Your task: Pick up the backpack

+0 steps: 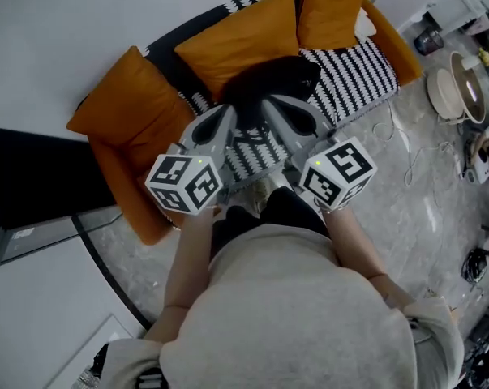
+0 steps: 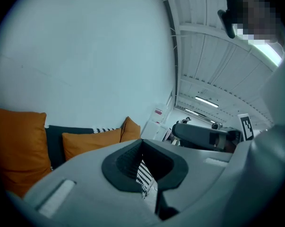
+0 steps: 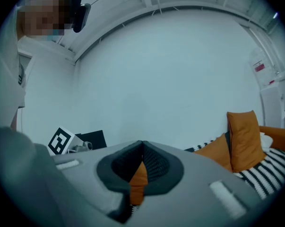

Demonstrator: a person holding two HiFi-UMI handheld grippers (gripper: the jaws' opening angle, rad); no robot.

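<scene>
In the head view a black backpack point(image 1: 278, 78) lies on the black-and-white striped seat of a sofa point(image 1: 358, 75), between orange cushions. Both grippers are held side by side in front of the person and point at it. The tips of my left gripper point(image 1: 230, 112) and of my right gripper point(image 1: 268, 102) reach the backpack's near edge; I cannot tell whether they touch it. Seen from behind in the left gripper view, my left gripper point(image 2: 142, 143) has its tips together and holds nothing. It is the same with my right gripper point(image 3: 142, 143) in the right gripper view. Neither gripper view shows the backpack.
Orange cushions point(image 1: 126, 108) line the sofa's back and left arm. A black cabinet point(image 1: 33, 181) stands at the left wall. At the right a table carries bowls point(image 1: 455, 91), and thin cables point(image 1: 406, 156) lie on the marble floor in front of the sofa.
</scene>
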